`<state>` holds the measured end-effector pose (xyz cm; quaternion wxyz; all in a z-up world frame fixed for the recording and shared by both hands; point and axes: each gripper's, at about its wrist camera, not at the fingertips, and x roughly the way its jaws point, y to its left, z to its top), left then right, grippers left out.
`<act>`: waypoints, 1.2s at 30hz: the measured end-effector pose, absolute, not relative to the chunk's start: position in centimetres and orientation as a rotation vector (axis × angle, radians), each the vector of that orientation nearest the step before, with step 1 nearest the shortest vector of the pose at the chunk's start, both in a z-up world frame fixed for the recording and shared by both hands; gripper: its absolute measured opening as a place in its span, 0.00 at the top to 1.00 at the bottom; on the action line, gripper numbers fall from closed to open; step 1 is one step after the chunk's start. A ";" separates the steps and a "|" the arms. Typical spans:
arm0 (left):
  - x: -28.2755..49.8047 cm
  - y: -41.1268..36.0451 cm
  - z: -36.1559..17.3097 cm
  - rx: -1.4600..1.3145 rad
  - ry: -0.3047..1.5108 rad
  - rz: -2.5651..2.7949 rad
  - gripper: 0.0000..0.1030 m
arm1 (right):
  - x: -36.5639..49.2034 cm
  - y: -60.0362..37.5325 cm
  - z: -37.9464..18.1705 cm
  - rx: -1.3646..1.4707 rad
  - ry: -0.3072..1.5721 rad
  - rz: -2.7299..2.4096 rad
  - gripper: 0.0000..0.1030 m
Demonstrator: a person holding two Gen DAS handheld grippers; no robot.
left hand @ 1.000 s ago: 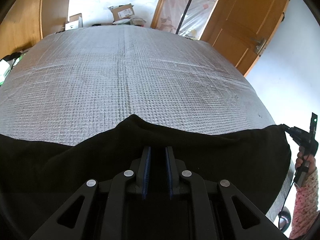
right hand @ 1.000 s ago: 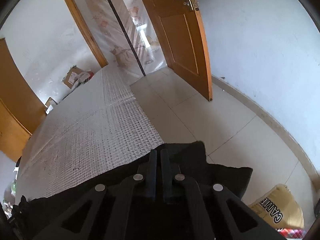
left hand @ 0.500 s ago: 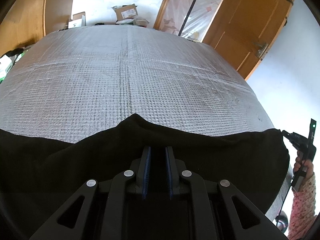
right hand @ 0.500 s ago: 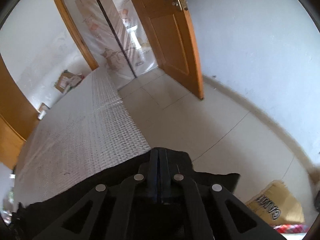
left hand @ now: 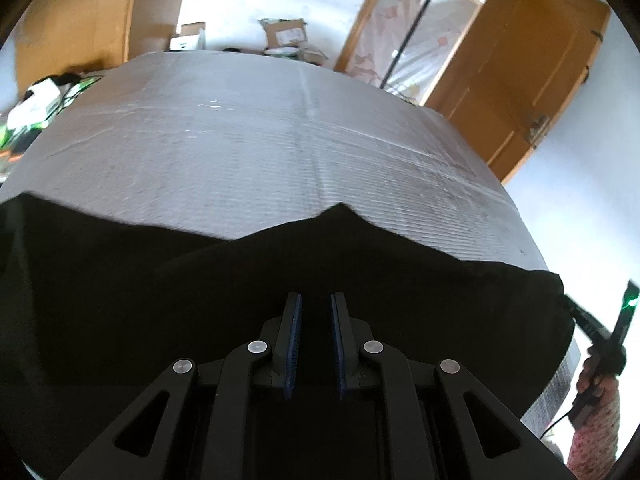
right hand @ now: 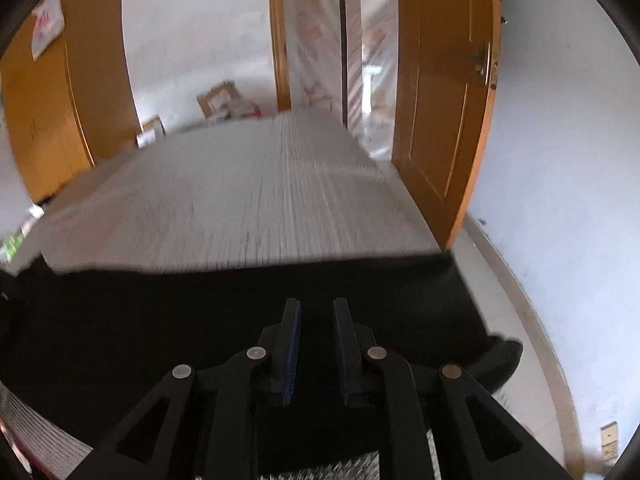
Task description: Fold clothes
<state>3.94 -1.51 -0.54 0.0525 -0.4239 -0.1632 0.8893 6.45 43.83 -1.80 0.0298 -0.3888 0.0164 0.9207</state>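
Black fabric garment point(right hand: 240, 320) lies flat on grey quilted tabletop point(right hand: 248, 200), long axis 9-to-3, under right tool point(right hand: 316, 320), jaws just parted, empty; left tool point(left hand: 315, 316) slightly open.

Bright daylight through plastic-covered doorway point(right hand: 340, 40), whites blown out. Right view motion-smeared (left sharper). Black garment point(left hand: 280, 280) detail-less. Fisheye bending, dark vignette corners.

Right hand-held gripper point(right hand: 316, 316), jaws just opened with nothing between them, hovers above the black garment point(right hand: 200, 312) spread across the grey mat's point(right hand: 248, 200) near edge
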 end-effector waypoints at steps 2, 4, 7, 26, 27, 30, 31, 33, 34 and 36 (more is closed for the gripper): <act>5.0 -2.8 -0.6 -1.277 -0.523 2.730 0.85 | 6.5 43.9 -2.3 -1.205 0.055 2.803 0.84; 5.6 -4.1 -0.6 -1.273 -0.556 2.749 0.85 | 6.5 43.9 -2.0 -1.205 0.089 2.777 0.84; 7.0 -6.4 -0.5 -1.263 -0.585 2.805 0.85 | 6.3 42.9 -1.3 -1.191 0.111 2.772 0.84; 8.3 -17.7 0.1 -1.254 -0.704 2.993 0.85 | 0.3 20.8 1.1 -1.587 0.129 3.322 0.79; 8.0 -17.9 0.2 -1.261 -0.701 3.010 0.85 | -0.1 19.7 1.1 -1.624 0.127 3.340 0.77; 7.3 -18.8 0.6 -1.241 -0.699 3.003 0.85 | -1.2 16.2 0.7 -1.716 0.058 3.358 0.72; 7.0 -19.1 0.6 -1.247 -0.692 3.008 0.85 | -1.6 15.3 0.5 -1.751 0.031 3.357 0.71; 6.5 -20.0 0.5 -1.264 -0.708 3.009 0.85 | -2.8 14.0 -0.1 -1.838 0.019 3.340 0.67; 6.2 -20.4 0.5 -1.272 -0.716 3.008 0.85 | -3.2 13.5 -0.4 -1.875 0.017 3.332 0.66; 6.0 -20.9 0.3 -1.276 -0.729 3.003 0.85 | -3.9 12.7 -1.1 -1.963 0.016 3.315 0.65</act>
